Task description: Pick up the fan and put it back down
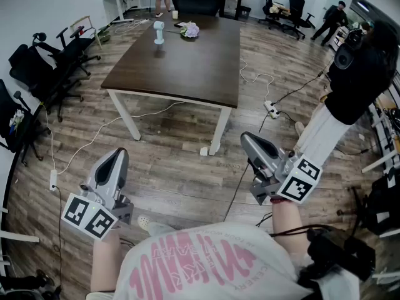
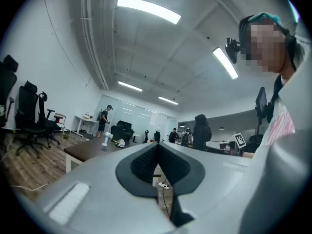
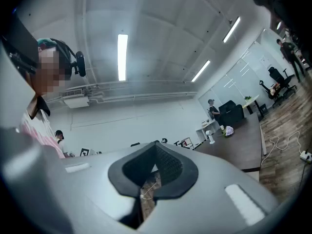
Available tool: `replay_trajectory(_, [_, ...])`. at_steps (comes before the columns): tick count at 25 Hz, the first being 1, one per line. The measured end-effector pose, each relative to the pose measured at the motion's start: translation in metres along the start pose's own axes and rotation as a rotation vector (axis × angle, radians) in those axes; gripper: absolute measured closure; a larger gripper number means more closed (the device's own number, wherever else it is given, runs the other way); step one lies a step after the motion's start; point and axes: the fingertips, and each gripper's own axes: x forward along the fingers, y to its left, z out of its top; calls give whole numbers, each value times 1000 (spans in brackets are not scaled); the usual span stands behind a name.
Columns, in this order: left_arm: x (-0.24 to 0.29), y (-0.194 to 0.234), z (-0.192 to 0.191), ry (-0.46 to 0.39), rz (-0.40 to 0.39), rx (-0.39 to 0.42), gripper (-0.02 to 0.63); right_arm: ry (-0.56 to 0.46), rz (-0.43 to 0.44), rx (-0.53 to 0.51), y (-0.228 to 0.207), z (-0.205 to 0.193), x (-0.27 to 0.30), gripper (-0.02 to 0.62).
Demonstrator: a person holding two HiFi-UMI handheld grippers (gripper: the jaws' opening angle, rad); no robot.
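Note:
The fan [image 1: 159,32], small and pale on a stand, is upright near the far end of the dark brown table [image 1: 187,67]; it also shows tiny as the fan [image 2: 106,141] and the fan [image 3: 211,137]. Both grippers are held close to my body, well short of the table. My left gripper [image 1: 119,155] is at the lower left with its jaws shut tip to tip and nothing between them, as on the left gripper [image 2: 157,146]. The right gripper [image 1: 248,139] is at the lower right, likewise shut and empty, seen again as the right gripper [image 3: 156,144].
A bunch of flowers [image 1: 190,30] and a cup [image 1: 175,14] sit on the table beside the fan. Black office chairs [image 1: 50,61] line the left. Cables and a power strip [image 1: 271,109] lie on the wood floor. A person in black [image 1: 356,74] stands at the right.

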Motion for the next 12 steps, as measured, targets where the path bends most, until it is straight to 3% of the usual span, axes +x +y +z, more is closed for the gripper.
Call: replay_trajectory(12, [16, 0, -3, -5, 9, -3, 588, -8, 15, 21, -18, 5, 1, 592])
